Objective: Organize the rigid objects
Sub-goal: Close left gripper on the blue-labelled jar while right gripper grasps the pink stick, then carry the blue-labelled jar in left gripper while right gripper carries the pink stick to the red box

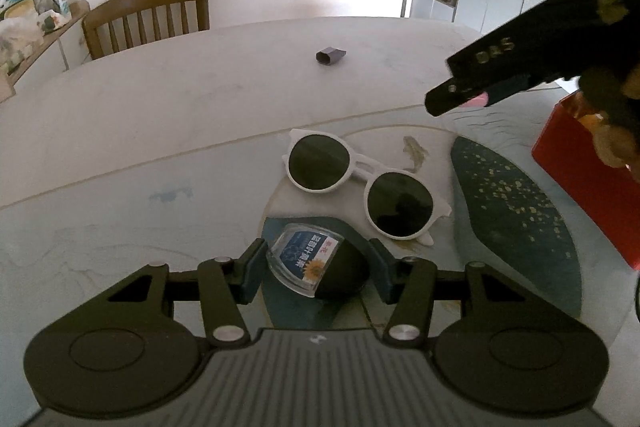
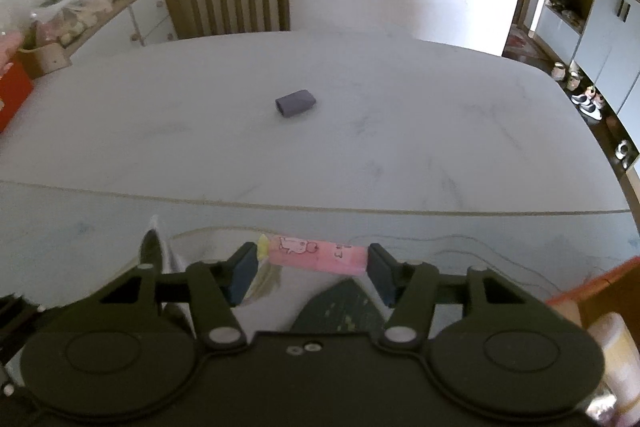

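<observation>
The right tool [image 2: 311, 269] gripped a pink eraser [image 2: 318, 255] endwise above the table [image 2: 360, 147], liable to pivot loose, while the left tool [image 1: 316, 273] stood open around a clear box [image 1: 306, 261] beside sunglasses [image 1: 360, 183], not yet secured.

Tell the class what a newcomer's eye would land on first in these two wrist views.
First the white-framed sunglasses, lying lenses up on the glass mat just beyond the left gripper, whose fingers flank a clear plastic box with a blue label. Next the pink eraser spanning the right gripper from finger to finger, above the table. Farther off, a small purple block sits alone on the white table.
</observation>
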Motion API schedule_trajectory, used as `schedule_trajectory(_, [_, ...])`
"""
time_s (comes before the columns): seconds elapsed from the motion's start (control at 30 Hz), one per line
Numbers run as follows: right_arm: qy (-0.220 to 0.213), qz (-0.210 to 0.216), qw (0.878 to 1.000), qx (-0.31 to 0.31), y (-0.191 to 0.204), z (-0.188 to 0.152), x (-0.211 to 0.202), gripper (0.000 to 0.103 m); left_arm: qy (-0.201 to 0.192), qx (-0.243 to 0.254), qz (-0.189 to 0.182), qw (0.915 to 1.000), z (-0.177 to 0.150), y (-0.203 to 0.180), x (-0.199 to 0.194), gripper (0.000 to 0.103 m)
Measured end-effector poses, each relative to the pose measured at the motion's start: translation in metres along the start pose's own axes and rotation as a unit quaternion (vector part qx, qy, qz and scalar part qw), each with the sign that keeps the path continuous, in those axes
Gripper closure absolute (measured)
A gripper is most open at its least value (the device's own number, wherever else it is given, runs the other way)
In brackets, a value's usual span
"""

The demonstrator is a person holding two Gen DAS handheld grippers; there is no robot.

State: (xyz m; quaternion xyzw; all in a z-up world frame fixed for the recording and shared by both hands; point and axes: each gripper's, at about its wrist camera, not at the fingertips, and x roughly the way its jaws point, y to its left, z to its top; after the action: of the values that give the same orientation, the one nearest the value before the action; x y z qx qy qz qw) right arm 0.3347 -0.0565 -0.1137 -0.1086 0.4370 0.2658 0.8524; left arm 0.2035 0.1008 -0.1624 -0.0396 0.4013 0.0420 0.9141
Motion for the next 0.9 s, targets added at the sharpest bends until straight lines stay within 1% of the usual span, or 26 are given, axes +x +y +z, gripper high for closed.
schedule_trajectory(0.3, [-0.009,0.014,1.0,0.006,0.0,-0.018,-0.045,0.044,-0.006,-0.017,-0.011,0.9998,0.006,-0.003,-0.026,0.05])
schedule_trajectory(0.43, [-0.012,0.02,1.0,0.009,-0.004,-0.025,-0.063,0.044,-0.014,-0.015,-0.018,0.9996,0.011,-0.01,-0.042,0.05])
schedule_trajectory(0.63, [-0.018,0.029,0.999,0.008,-0.014,-0.037,-0.09,0.044,-0.023,-0.004,-0.025,0.9994,0.021,-0.028,-0.062,0.05])
schedule_trajectory(0.9, [-0.026,0.054,0.998,-0.007,-0.043,-0.053,-0.121,0.044,-0.033,-0.007,-0.029,0.999,0.036,-0.059,-0.083,0.05])
